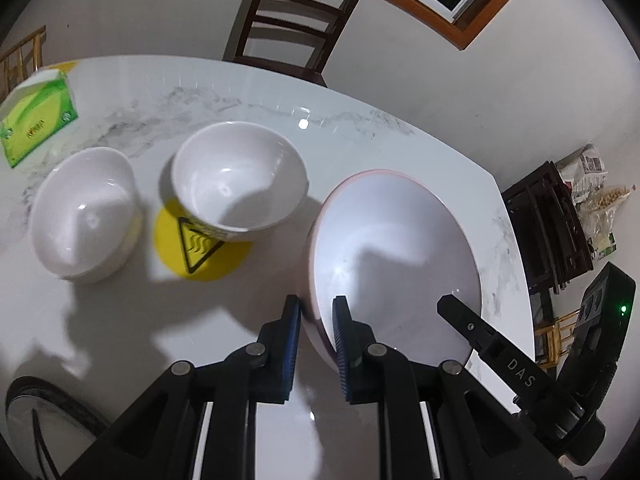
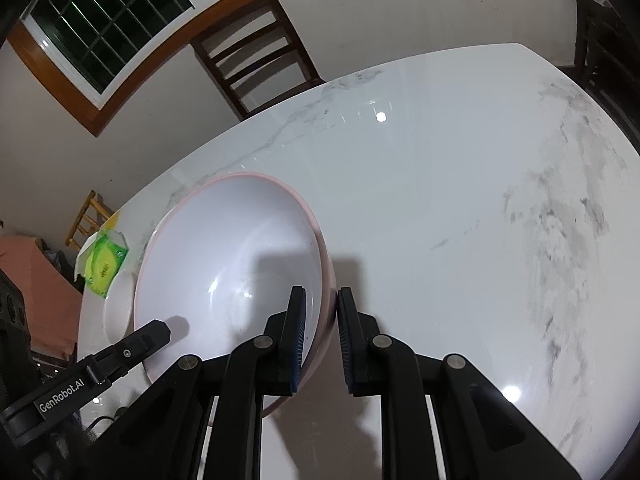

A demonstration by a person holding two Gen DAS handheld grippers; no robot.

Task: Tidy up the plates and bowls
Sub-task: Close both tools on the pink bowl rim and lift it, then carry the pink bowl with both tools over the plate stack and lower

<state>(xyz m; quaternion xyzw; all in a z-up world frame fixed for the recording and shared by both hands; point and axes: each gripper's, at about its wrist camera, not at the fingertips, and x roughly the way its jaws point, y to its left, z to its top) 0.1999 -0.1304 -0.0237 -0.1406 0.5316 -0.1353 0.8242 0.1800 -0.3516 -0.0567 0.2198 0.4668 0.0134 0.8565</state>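
The large pink-rimmed bowl occupies the lower centre-right of the left wrist view and the lower left of the right wrist view, above the white marble table. The left gripper is clamped on the bowl's near-left rim, one blue pad inside the wall and one outside. The right gripper is clamped on the opposite rim in the same manner. Whether the bowl's base touches the table cannot be determined.

In the left wrist view, a small white bowl stands on a yellow warning-sign mat at centre left. A second white bowl sits just left of it. A green tissue box lies at upper left. A dark wooden chair stands beyond the table.
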